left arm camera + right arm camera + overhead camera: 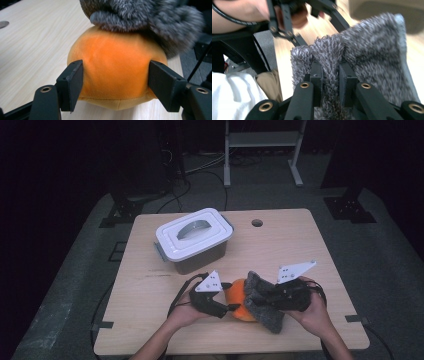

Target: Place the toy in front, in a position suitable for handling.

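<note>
Two soft things meet near the front edge of the table (280, 227): an orange plush ball (115, 67) resting on the wood and a grey fuzzy cloth (367, 50) draped over its top and right side. The left gripper (229, 296) has its jaws pressed to the ball's two flanks, low down, and the plush looks slightly pinched there, so I read it as grasping the ball. The right gripper (331, 75) is clenched on a bunched fold of the cloth.

Both pieces should be light and yielding. The ball will squash rather than slip, so a hold across its widest part, as now, seems sound. The cloth is limp and will sag and trail; its thick pile gives good purchase, but a grip on one fold leaves the rest free to drag across the ball.

Behind them stands a lidded white-topped box (194, 239), well apart. Whether the cloth is a sleeve, a sock or a flat piece cannot be told: its lower part is hidden behind the right hand (312, 312), and the right gripper view is blurred at the top.
</note>
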